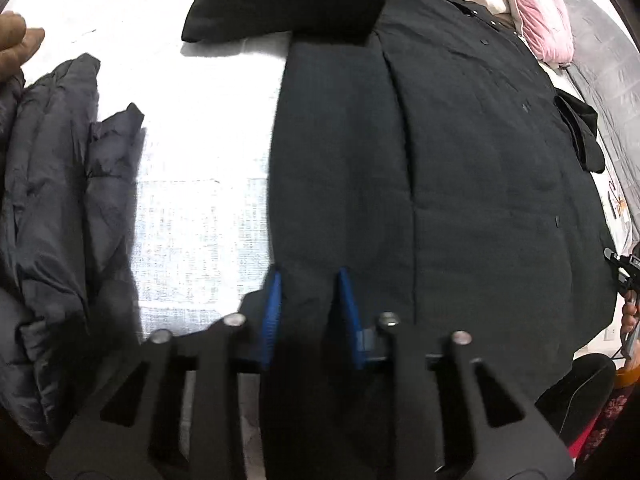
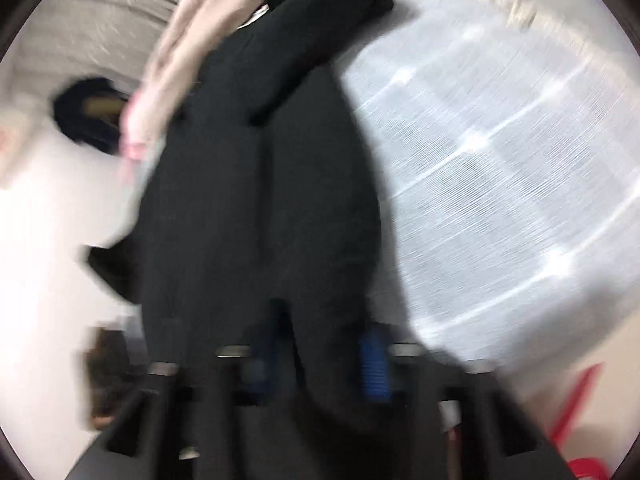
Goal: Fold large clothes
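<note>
The black coat [image 1: 460,152] lay spread across the white bed cover [image 1: 200,208], its hem end nearest both cameras and a sleeve [image 1: 288,4] folded across the far end. The left gripper [image 1: 310,300] was clenched on the coat's near edge, dark cloth bunched between its blue pads. The right gripper [image 2: 320,344] looked clamped on the same hem further along, though that view was badly blurred, so the pinch there is a fair guess rather than plain. The coat seemed thick, soft and fairly heavy; it would likely sag and drag rather than hold a crease, so gripping both hem corners through all layers seemed the soundest hold. A grey padded jacket [image 1: 60,200] lay folded to the left, and a pink garment [image 1: 540,16] sat beyond.
</note>
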The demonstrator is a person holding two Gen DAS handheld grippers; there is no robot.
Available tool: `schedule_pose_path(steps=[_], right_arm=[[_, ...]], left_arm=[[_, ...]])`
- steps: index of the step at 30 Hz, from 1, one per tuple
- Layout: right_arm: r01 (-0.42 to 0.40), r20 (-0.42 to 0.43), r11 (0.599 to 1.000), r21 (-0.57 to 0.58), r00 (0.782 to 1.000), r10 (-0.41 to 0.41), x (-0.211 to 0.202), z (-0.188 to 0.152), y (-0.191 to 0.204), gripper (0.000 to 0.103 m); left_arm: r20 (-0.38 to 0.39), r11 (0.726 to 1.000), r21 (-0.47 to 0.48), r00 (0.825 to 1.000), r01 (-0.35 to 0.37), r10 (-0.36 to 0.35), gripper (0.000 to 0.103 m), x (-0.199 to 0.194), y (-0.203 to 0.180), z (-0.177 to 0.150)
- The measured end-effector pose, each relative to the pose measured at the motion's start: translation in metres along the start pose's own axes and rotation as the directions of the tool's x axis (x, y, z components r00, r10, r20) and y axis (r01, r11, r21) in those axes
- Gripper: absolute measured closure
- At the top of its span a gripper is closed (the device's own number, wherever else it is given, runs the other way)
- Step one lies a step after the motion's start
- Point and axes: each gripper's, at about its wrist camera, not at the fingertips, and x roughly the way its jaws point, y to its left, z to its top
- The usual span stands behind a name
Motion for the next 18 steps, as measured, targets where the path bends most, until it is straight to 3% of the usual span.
schedule_pose_path(steps=[2,7,11,13,15,18], right_arm=[[0.020,0.003,1.000,-0.010,1.000,-0.020,0.001,0.002,0.003,0.093],[0.041,0.122,0.997,-0.065,0.992,-0.033,-0.040,0.012,0.024,0.095],[0.115,0.177,0.988,-0.100,0.980,-0.096,-0.061,0.026,0.035,0.096],[0.182,0.195,0.977,-0.110,0.968,-0.159,-0.066,0.026,0.040,0.096],[0.272,0.178,0.956,-0.112,0.952,-0.250,-0.054,0.027,0.037,0.095],[0.366,0.112,0.924,-0.113,0.929,-0.354,-0.025,0.018,0.026,0.095]], left_arm=[[0.005,1.000,-0.002,1.000,0.017,-0.017,0.096,-0.006,-0.004,0.000],[0.064,0.998,-0.006,0.996,0.061,-0.060,0.098,-0.045,-0.015,-0.006],[0.048,0.993,0.038,0.993,0.110,-0.111,0.098,-0.063,-0.034,-0.019],[0.010,0.993,0.073,0.996,0.089,-0.090,0.098,-0.053,-0.041,-0.031],[-0.013,0.993,0.117,1.000,0.017,-0.016,0.098,-0.038,-0.045,-0.042],[-0.050,0.996,0.087,0.998,-0.025,0.029,0.097,-0.012,-0.031,-0.046]])
